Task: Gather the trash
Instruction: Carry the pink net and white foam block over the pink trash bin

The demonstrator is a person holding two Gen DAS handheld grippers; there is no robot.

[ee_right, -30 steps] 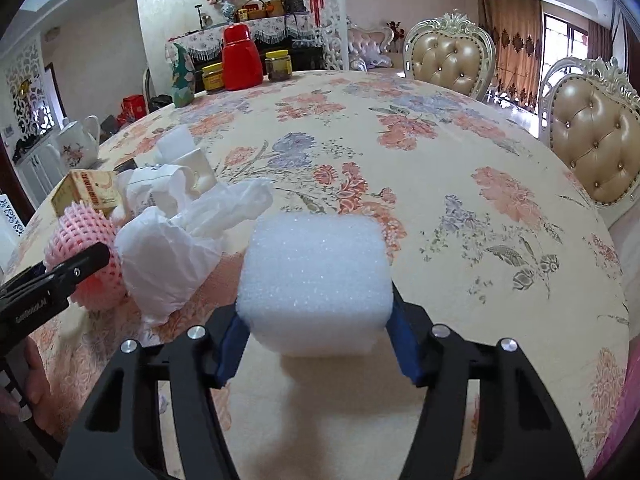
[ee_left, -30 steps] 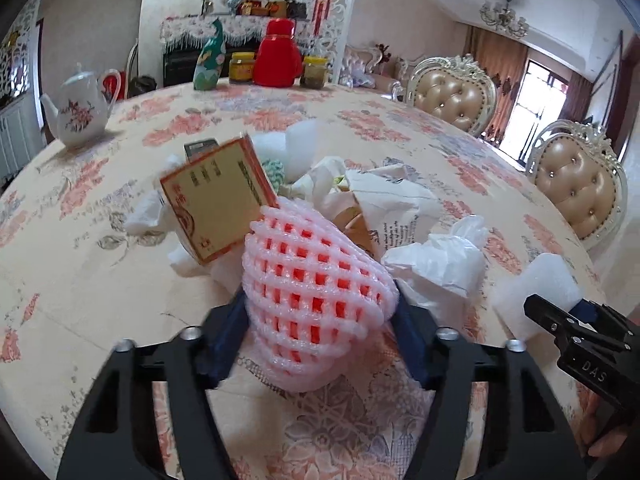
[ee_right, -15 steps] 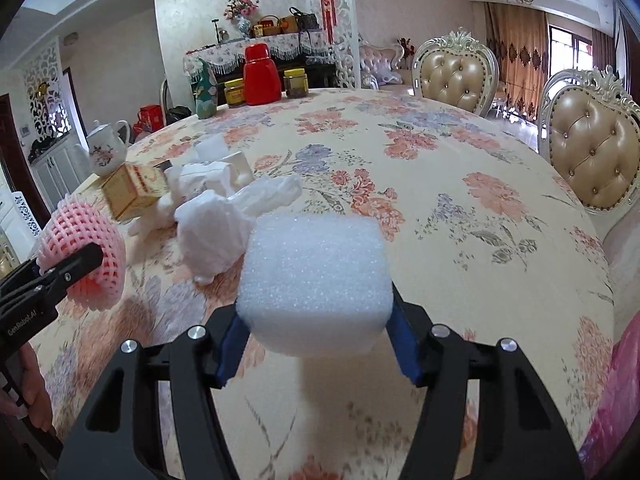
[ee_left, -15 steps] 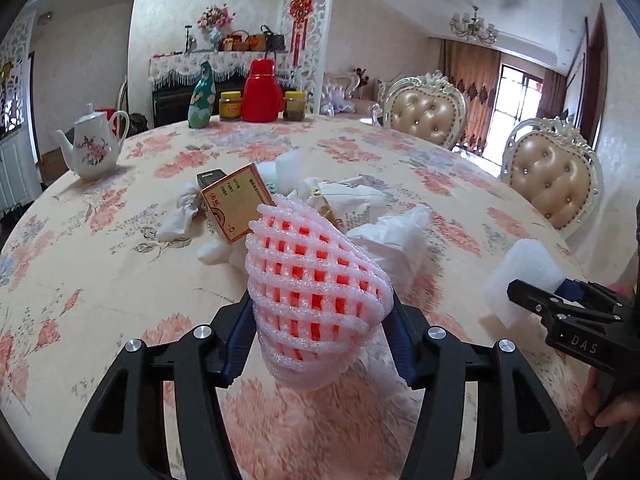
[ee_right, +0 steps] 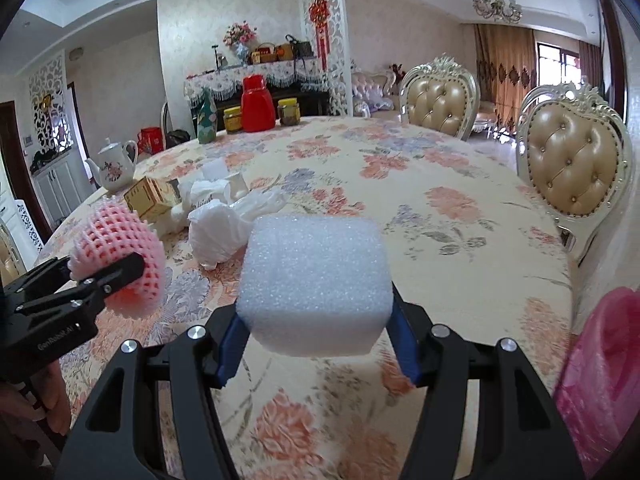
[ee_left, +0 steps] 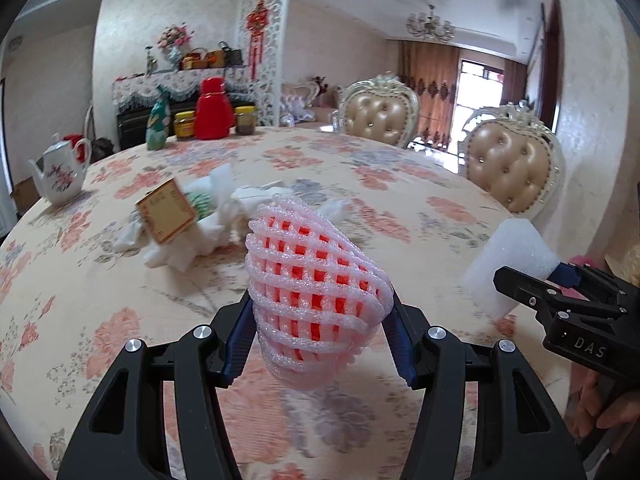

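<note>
A: Nearest, what do your tongs hold?

B: My left gripper [ee_left: 320, 320] clamps the pink foam net [ee_left: 316, 280]; my right gripper [ee_right: 316, 344] clamps the white foam block [ee_right: 316, 284]. Both are lifted clear of the table [ee_right: 460, 240].

A: And beyond?

B: The pink bag [ee_right: 604, 368] sits at my right edge, likely the bin. I should keep light, even pressure while carrying. Farther off, the tissue-and-box pile [ee_left: 188, 220] awaits collection.

Home dining room: floral-clothed table [ee_right: 400, 208], tufted chairs [ee_right: 576, 168], chandelier [ee_left: 430, 24].
</note>
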